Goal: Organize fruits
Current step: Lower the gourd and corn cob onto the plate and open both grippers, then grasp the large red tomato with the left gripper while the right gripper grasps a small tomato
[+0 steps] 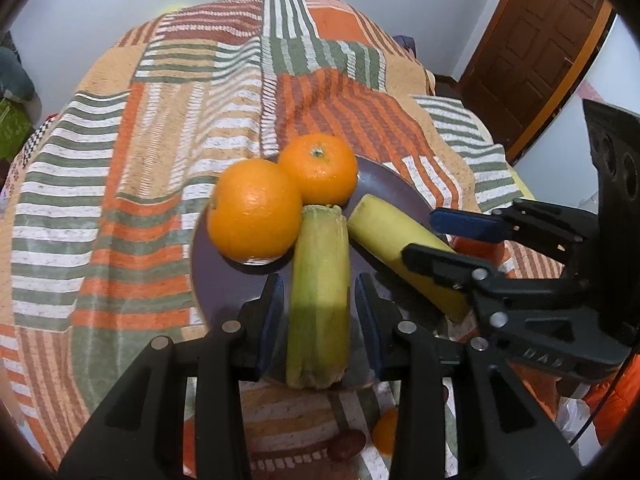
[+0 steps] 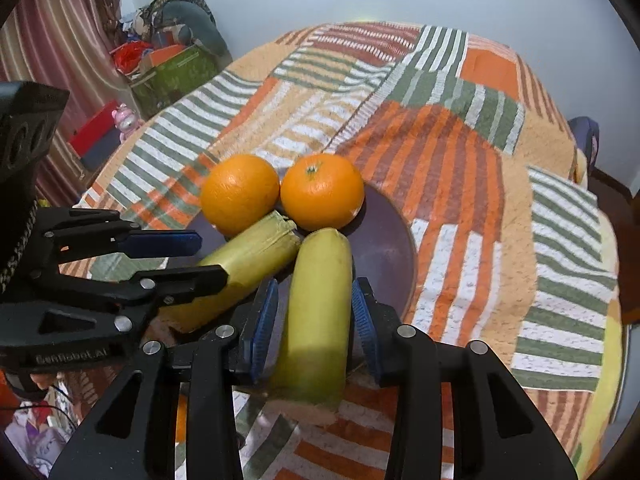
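Observation:
A dark purple plate (image 1: 384,184) (image 2: 384,236) holds two oranges (image 1: 256,210) (image 1: 318,168) and two yellow-green banana pieces. My left gripper (image 1: 320,300) is open, its blue pads on either side of the ridged piece (image 1: 318,284), not pressing it. My right gripper (image 2: 314,312) is open around the smooth piece (image 2: 316,312), with small gaps at both pads. Each gripper shows in the other's view: the right one (image 1: 448,240) around the smooth piece (image 1: 396,240), the left one (image 2: 200,252) around the ridged piece (image 2: 248,256). The oranges (image 2: 240,194) (image 2: 322,192) touch the pieces' far ends.
The plate lies on a striped orange, green and white patchwork cloth (image 1: 140,200) over a table. A small dark red fruit (image 1: 346,444) lies on the cloth near my left gripper's base. Boxes and clutter (image 2: 172,68) stand beyond the table's left edge. A wooden door (image 1: 540,52) is at right.

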